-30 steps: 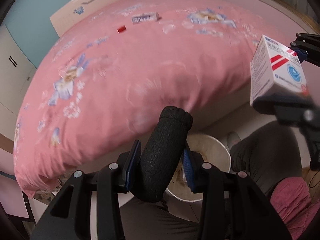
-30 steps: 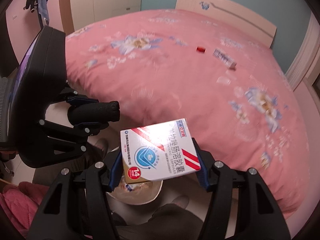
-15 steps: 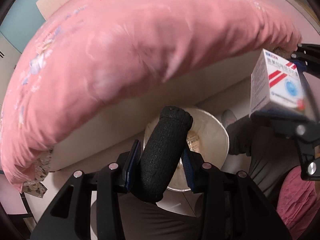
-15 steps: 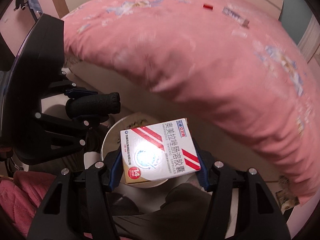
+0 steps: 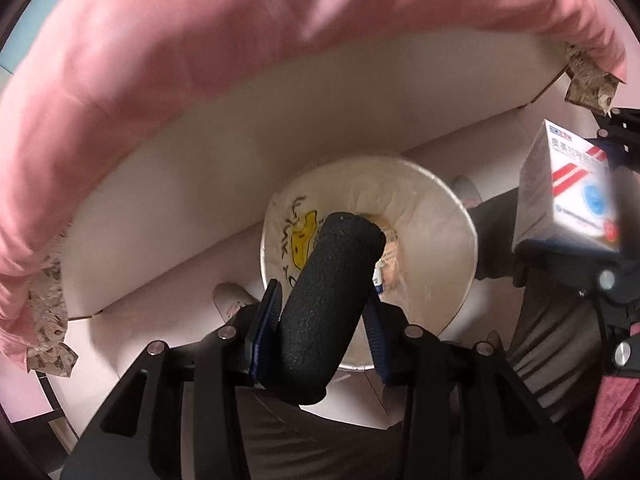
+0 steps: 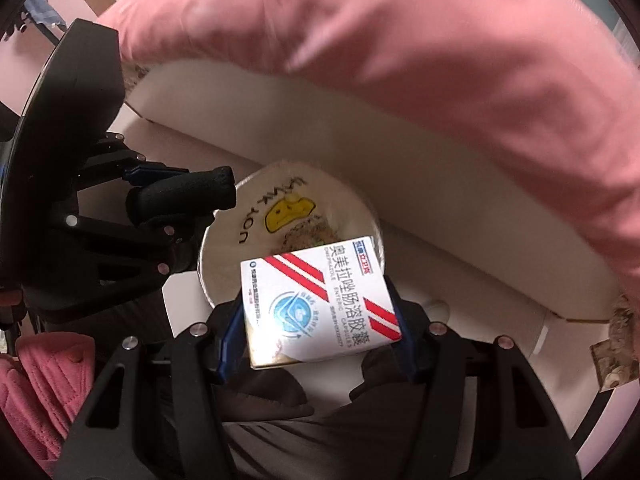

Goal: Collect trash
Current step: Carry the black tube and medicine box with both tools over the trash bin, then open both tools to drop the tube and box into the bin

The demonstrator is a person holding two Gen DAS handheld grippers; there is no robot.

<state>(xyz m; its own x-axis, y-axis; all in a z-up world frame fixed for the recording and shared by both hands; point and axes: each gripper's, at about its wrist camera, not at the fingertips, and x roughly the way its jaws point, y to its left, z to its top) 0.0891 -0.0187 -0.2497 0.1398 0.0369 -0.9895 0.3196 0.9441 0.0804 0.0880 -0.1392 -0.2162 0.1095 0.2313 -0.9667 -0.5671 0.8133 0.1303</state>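
Note:
My left gripper [image 5: 320, 320] is shut on a black foam cylinder [image 5: 324, 304] and holds it above the round white trash bin [image 5: 432, 240], which has a clear liner and paper scraps inside. My right gripper [image 6: 316, 320] is shut on a white medicine box [image 6: 320, 304] with red stripes and a blue logo, above the near rim of the same bin [image 6: 224, 256]. The box also shows at the right of the left wrist view [image 5: 560, 192]. The left gripper with the cylinder [image 6: 184, 196] shows at the left of the right wrist view.
The bed with a pink quilt [image 5: 200, 60] overhangs a white bed frame [image 5: 200, 184] just behind the bin. My legs in dark trousers [image 6: 280, 432] and a pink garment [image 6: 36, 392] are below the grippers. The bin stands on a pale floor [image 6: 460, 264].
Both grippers have tilted down from the bed top toward the floor. The bin has come into full view under them. Both still hold their items.

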